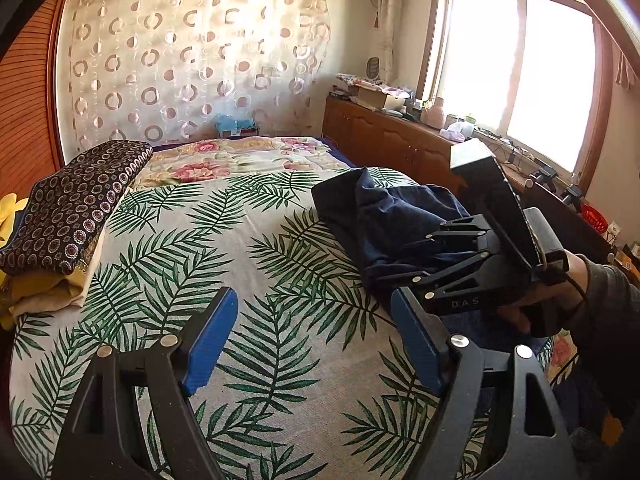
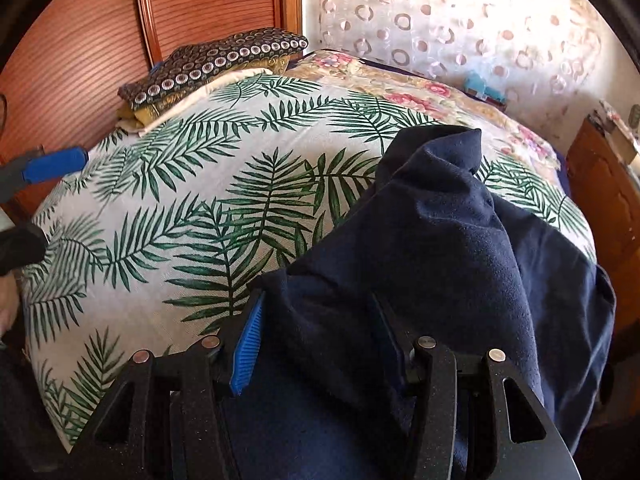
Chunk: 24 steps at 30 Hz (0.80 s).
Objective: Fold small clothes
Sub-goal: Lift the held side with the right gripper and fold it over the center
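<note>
A dark navy garment [image 1: 384, 216] lies bunched on the right side of the leaf-print bedspread [image 1: 248, 248]. In the right wrist view the navy garment [image 2: 460, 248] fills the lower right and lies between my right gripper's [image 2: 320, 336] blue pads [image 2: 248, 340], which are apart with cloth between them. In the left wrist view the right gripper [image 1: 404, 260] reaches into the garment from the right. My left gripper [image 1: 312, 340] is open and empty above bare bedspread, left of the garment. One of its blue fingers [image 2: 56, 170] shows at the left edge of the right wrist view.
A stack of folded clothes with a dark circle-pattern piece on top [image 1: 76, 204] sits at the bed's left side. A floral quilt [image 1: 240, 160] lies at the far end. A wooden cabinet with clutter [image 1: 400, 136] runs along the right under the window.
</note>
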Motion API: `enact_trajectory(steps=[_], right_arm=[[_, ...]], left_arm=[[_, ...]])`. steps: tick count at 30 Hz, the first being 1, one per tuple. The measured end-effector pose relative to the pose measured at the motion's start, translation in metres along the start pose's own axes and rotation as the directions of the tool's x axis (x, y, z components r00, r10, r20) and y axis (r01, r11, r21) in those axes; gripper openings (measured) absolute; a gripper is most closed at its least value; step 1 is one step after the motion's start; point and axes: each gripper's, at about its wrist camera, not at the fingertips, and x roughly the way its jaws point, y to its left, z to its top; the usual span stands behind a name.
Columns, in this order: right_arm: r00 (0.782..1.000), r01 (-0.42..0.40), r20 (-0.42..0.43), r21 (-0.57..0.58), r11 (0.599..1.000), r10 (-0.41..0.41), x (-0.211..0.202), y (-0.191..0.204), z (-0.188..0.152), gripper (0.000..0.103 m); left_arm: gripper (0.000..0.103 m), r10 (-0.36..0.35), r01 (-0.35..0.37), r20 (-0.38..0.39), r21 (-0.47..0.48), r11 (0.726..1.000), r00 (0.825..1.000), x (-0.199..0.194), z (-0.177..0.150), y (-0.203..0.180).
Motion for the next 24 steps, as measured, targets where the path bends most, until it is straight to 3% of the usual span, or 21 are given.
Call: enact_trajectory(steps=[2,3,4,5,6,10,15,18,22,24], right_arm=[[1.000,0.002,0.011,-0.010,1.000,-0.002,-0.001,0.004,-0.004,0.048],[1.000,0.010,0.019,-0.023,1.000,-0.010,-0.004,0.005,-0.006,0.040],[1.000,0.014,0.028,-0.034,0.999,-0.013,-0.007,0.006,-0.008,0.023],[0.999,0.017,0.036,-0.042,0.999,-0.015,-0.010,0.008,-0.009,0.013],[0.998,0.032,0.049,-0.042,0.999,-0.030,-0.016,0.009,-0.010,0.011],[0.989,0.045,0.140,0.006,0.999,-0.045,-0.046,-0.003,-0.011,0.010],[0.961,0.116,0.239,0.115,0.987,-0.141,-0.095,-0.048,-0.007,0.009],[0.944,0.176,0.245,0.194,0.965,-0.221,-0.110,-0.083,-0.005,0.009],[0.918,0.255,0.208,0.340,0.905,-0.337,-0.113,-0.129,-0.002,0.010],[0.886,0.352,0.169,0.358,0.865,-0.431,-0.110,-0.138,-0.001,0.013]], left_arm=[[0.080,-0.002,0.002,-0.003,0.001,1.000,1.000,0.001,-0.001,0.000],[0.080,-0.004,0.004,-0.004,0.001,1.000,1.000,0.001,-0.001,-0.001],[0.080,-0.005,0.005,-0.006,0.002,1.000,1.000,0.001,-0.001,-0.002],[0.080,-0.006,0.006,-0.007,0.003,1.000,1.000,0.002,-0.001,-0.002],[0.080,-0.006,0.006,-0.008,0.005,1.000,1.000,0.003,-0.001,-0.003],[0.080,-0.010,0.010,-0.013,0.010,1.000,1.000,0.004,-0.001,-0.006],[0.080,-0.014,0.014,-0.019,0.012,1.000,1.000,0.006,0.000,-0.007],[0.080,-0.019,0.019,-0.020,0.012,1.000,1.000,0.007,0.000,-0.008],[0.080,-0.023,0.023,-0.027,0.019,1.000,0.999,0.010,-0.001,-0.011],[0.080,-0.023,0.024,-0.030,0.025,0.999,0.999,0.010,-0.002,-0.014]])
